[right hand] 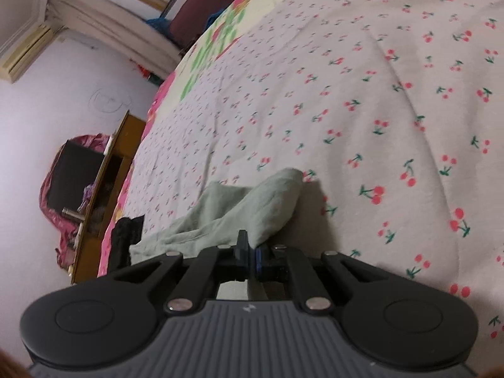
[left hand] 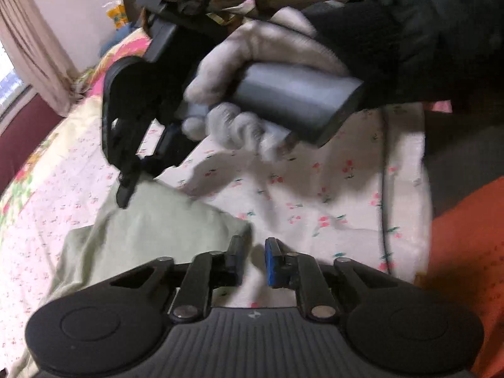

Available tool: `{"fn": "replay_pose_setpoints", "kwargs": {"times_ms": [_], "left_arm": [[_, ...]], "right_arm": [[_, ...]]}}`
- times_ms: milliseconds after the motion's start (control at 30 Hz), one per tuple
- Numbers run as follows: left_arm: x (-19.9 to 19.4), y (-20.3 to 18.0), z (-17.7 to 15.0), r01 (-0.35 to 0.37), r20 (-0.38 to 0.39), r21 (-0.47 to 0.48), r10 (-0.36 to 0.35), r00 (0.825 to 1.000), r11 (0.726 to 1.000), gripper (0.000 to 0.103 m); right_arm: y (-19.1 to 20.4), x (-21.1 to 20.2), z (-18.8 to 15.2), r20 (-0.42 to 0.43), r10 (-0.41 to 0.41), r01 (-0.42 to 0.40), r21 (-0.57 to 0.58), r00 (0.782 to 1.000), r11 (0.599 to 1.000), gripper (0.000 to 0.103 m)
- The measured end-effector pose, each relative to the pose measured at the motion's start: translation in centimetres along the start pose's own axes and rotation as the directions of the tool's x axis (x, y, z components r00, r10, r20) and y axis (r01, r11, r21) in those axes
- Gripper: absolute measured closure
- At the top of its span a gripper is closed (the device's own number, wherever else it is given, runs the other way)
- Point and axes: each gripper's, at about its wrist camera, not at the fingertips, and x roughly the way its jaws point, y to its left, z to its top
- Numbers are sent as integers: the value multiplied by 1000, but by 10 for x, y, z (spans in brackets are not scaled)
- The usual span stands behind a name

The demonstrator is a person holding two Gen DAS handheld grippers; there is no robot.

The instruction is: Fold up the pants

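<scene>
The pale green pants lie on the cherry-print bed sheet. In the left wrist view my left gripper is open, a small gap between its fingers, at the pants' right edge and holding nothing. The right gripper, held by a white-gloved hand, comes down from above with its tips on the pants' far edge. In the right wrist view my right gripper is shut on a fold of the pants, which bunch up ahead of it.
The sheet covers the bed. A wooden cabinet with a dark item on pink cloth stands beside the bed. A window and curtain are at the far end. Orange fabric shows at right.
</scene>
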Motion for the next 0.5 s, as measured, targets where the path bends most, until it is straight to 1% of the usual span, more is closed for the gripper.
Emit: {"fn": "replay_pose_setpoints", "kwargs": {"times_ms": [33,67,133,167,200,233,267,300,333,367,400,433,500], "left_arm": [[-3,-1,-1,21,9,-5,-21,1000,1000,78],[-6,-3,-1,23,18,10,-23,1000,1000,78],[-6,-3,3,-5,25,30,4,1000,1000,77],[-8,-1,3,-16,29,22,15,999,1000,77],[-9,1,4,-31,37,10,30,999,999,76],[-10,4,4,-55,48,3,55,997,998,73],[-10,6,6,-82,59,-3,82,995,997,65],[-10,6,7,-92,67,-8,92,994,996,59],[-7,8,9,-100,72,-12,100,992,995,45],[-2,8,11,-107,75,-11,108,991,994,40],[4,6,12,-115,71,-3,115,991,993,40],[8,5,12,-124,57,6,124,991,992,40],[8,2,12,-116,42,23,115,993,993,41]], "right_arm": [[-1,2,0,-4,-7,7,1,1000,1000,98],[0,4,0,-11,-11,11,2,1000,1000,98],[2,5,1,-33,7,-7,-11,999,1000,97],[3,6,3,-51,28,-28,-8,998,1000,93],[3,7,4,-69,44,-44,-2,997,999,92],[2,10,6,-90,52,-53,-3,995,999,87],[1,14,7,-117,54,-55,-6,992,998,81],[1,20,7,-135,51,-53,-8,990,999,68],[1,27,7,-146,43,-44,-7,988,999,66],[1,32,5,-145,18,-18,-3,989,1000,69],[3,37,5,-142,-14,15,4,990,1000,91],[6,38,8,-141,-21,22,9,990,1000,98],[22,26,19,-65,25,-26,-15,998,1000,98]]}}
